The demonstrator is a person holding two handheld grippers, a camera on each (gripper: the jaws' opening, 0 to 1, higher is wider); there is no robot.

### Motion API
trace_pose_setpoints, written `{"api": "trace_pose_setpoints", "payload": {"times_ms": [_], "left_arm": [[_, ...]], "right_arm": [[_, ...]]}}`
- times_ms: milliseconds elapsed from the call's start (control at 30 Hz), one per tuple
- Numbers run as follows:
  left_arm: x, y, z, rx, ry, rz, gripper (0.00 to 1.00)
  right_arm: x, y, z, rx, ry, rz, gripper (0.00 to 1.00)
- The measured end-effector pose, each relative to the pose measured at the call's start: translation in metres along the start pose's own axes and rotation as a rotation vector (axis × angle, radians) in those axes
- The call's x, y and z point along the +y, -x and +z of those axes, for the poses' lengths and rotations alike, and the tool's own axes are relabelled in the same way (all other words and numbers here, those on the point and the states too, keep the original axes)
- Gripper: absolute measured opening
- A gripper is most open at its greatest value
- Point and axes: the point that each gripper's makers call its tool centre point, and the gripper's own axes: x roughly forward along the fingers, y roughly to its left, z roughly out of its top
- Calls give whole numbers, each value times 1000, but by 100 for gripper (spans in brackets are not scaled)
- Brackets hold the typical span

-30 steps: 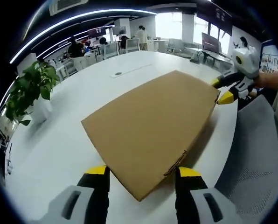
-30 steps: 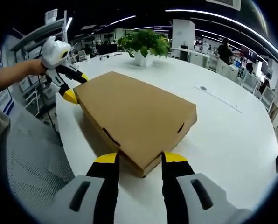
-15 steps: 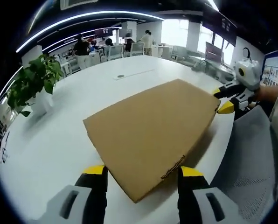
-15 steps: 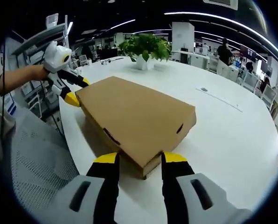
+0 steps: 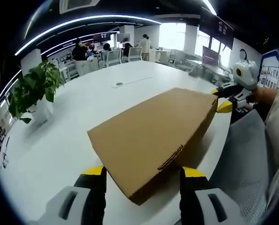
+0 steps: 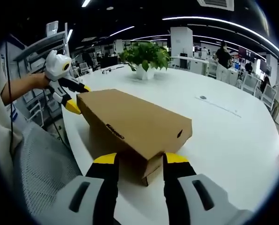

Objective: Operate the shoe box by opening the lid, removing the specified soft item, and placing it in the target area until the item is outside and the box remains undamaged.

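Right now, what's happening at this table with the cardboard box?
A person holds a two-jaw gripper in each hand, one at either end of a closed cardboard shoe box on a white table. The left gripper straddles the near corner in its own view; the right gripper does the same at the opposite end. Both sets of jaws stand open around the box. The lid appears to be starting to lift; nothing is out yet. A potted plant stands further along the table.

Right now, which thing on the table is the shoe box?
Start at the big white table. At its near edge, between the two tools, lies the shoe box: plain brown cardboard, long and flat, lid on. The only other item nearby is a potted plant.
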Motion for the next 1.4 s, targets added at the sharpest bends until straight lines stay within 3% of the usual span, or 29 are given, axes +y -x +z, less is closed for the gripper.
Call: {"api": "trace_pose_setpoints", "payload": {"times_ms": [300,633,1200,1400], "left_arm": [[1,10,18,-57,-2,4,68],[13,18,50,-152,15,40,68],[57,16,84,-211,-28,204,38],[68,11,95,-218,-11,242,35]], "right_arm": [[1,10,28,-54,22,-13,37],[-15,13,63,-129,54,-30,36],[-43,0,105,-179,119,-58,37],[-53,-7,115,-190,121,-72,38]]}}
